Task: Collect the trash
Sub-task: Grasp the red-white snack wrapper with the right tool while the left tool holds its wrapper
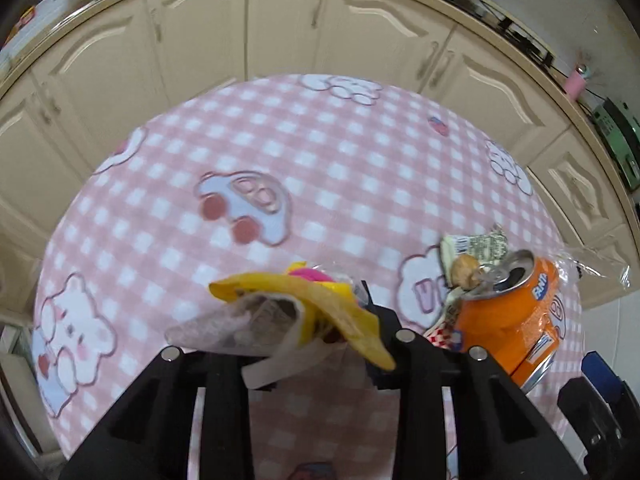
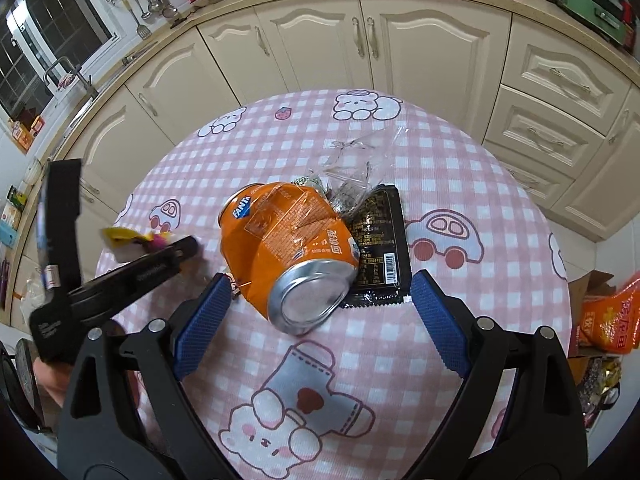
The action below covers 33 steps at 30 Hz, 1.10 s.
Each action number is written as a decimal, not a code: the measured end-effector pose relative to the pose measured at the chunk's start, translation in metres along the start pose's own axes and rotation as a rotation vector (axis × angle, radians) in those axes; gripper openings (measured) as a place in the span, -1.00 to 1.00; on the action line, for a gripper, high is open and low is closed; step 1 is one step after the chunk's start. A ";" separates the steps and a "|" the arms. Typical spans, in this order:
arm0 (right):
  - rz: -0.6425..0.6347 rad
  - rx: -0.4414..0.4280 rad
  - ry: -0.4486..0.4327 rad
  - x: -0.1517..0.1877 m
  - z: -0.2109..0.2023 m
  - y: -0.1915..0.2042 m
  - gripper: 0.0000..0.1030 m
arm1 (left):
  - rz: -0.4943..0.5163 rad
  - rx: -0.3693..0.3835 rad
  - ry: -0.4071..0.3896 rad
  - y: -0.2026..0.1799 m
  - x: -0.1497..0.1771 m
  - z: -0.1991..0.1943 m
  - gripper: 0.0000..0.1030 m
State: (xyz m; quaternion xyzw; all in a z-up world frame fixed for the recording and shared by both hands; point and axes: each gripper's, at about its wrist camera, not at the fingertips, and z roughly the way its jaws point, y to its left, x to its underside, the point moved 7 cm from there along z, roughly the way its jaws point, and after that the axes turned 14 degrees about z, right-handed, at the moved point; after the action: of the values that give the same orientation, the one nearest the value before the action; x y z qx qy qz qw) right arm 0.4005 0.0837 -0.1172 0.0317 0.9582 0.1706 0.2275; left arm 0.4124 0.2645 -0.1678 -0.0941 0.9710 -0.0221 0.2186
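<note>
Bench (image 2: 400, 344) first: round, under a pink checked cloth with bears and cars, it carries the litter we are collecting. Our right claw (image 2: 320, 308) hangs wide open just short of the dented orange can (image 2: 288, 248), which lies on its side with its base toward us, partly on a black wrapper (image 2: 380, 236) and beside crumpled clear film (image 2: 356, 168). To take the can well, we judge we should bring the blue pads (image 2: 436, 320) down either side of its body, not the rim, and close gently. Our left claw (image 1: 304, 340) is clamped on a yellow wrapper (image 1: 320, 304) bunched with whitish paper and a bit of pink, held off the cloth; we should keep that grip firm. The can reads "FANTA"; the wrapper's small print and barcode are beyond reading.
</note>
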 end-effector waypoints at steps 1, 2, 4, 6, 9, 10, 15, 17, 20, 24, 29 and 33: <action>-0.004 -0.004 0.009 0.001 0.001 0.003 0.74 | -0.008 0.023 -0.002 0.003 0.002 -0.003 -0.41; -0.010 -0.011 0.020 0.002 0.001 0.007 0.74 | -0.011 0.039 -0.002 0.006 0.005 -0.007 -0.41; -0.039 -0.041 0.039 0.008 -0.002 0.019 0.74 | -0.025 0.048 -0.009 0.016 0.012 -0.017 -0.41; -0.092 -0.089 0.054 0.015 -0.006 0.040 0.74 | -0.022 0.023 -0.029 0.027 0.020 -0.030 -0.41; -0.121 -0.162 0.122 0.026 -0.003 0.063 0.73 | -0.014 -0.006 -0.040 0.040 0.035 -0.046 -0.41; -0.125 -0.177 0.144 0.031 -0.001 0.071 0.69 | -0.010 -0.011 -0.046 0.042 0.040 -0.051 -0.41; -0.138 -0.205 0.234 0.048 0.014 0.095 0.22 | -0.004 -0.069 -0.070 0.063 0.061 -0.069 -0.41; -0.124 -0.168 0.267 0.050 0.028 0.094 0.04 | -0.002 -0.102 -0.071 0.071 0.068 -0.073 -0.41; -0.105 -0.076 0.279 0.050 0.049 0.084 -0.17 | -0.001 -0.124 -0.083 0.078 0.076 -0.078 -0.41; -0.091 0.023 0.210 0.041 0.059 0.074 -0.16 | 0.008 -0.114 -0.087 0.080 0.082 -0.079 -0.41; -0.078 0.111 0.195 0.034 0.076 0.071 -0.06 | 0.002 -0.099 -0.092 0.078 0.083 -0.076 -0.40; -0.076 0.167 0.119 0.026 0.083 0.072 -0.08 | 0.004 -0.089 -0.092 0.074 0.084 -0.073 -0.40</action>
State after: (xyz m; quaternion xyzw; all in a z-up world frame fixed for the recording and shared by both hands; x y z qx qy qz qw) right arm 0.4131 0.1807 -0.1734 0.0042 0.9814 0.0829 0.1731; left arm 0.2937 0.3215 -0.1431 -0.1030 0.9601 0.0261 0.2586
